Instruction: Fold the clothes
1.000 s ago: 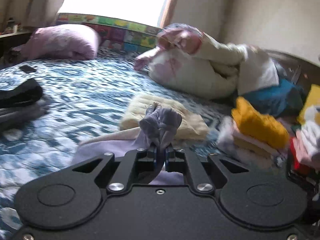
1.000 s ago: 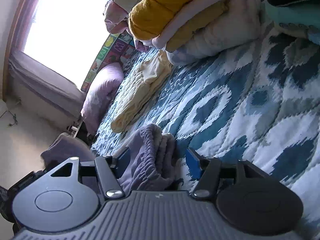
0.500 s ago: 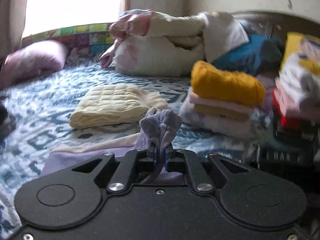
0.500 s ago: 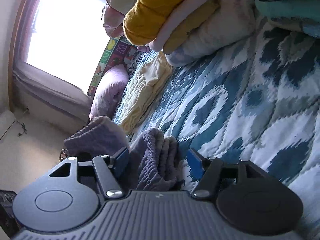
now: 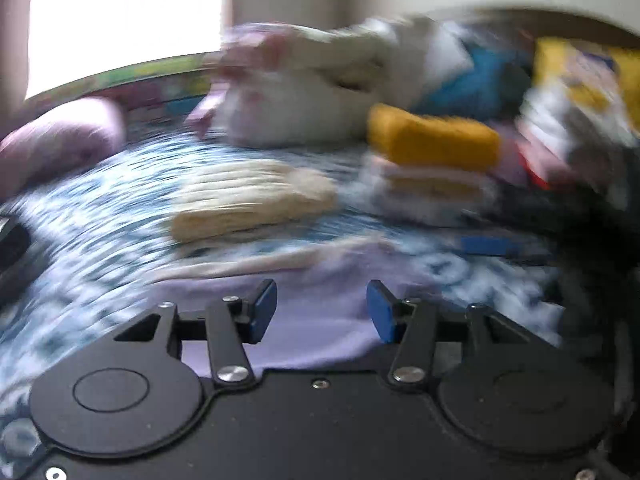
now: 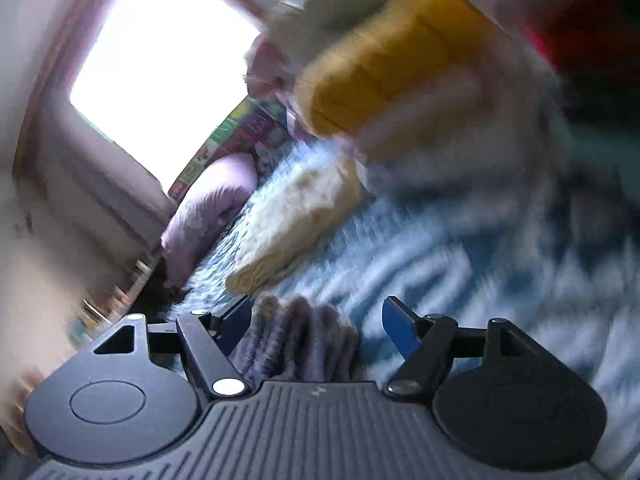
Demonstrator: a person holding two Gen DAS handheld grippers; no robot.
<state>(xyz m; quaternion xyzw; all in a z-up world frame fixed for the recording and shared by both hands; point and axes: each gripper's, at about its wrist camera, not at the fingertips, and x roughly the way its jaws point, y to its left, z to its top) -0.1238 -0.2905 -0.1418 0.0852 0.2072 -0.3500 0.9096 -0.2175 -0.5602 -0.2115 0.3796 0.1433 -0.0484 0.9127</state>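
Left gripper (image 5: 322, 312): jaws spread wide, nothing between the blue pads (image 5: 262, 310). Directly beneath and ahead of it lies the lavender garment (image 5: 320, 300), spread flat on the blue-and-white patterned bedspread (image 5: 100, 232).

Right gripper (image 6: 316, 326): jaws spread apart. A gathered, ribbed portion of the lavender garment (image 6: 298, 340) sits between the fingers, closer to the left one; contact with either pad cannot be confirmed.

Both views are heavily motion-blurred.

Relative to the lavender garment: a folded cream knit (image 5: 248, 200) lies beyond it on the bedspread. Farther right stands a stack of folded clothes topped by a mustard-yellow item (image 5: 432, 140). Behind the stack is a white and pink bundle (image 5: 304, 100). A pink pillow (image 5: 60, 136) rests far left, below the bright window (image 5: 124, 20).
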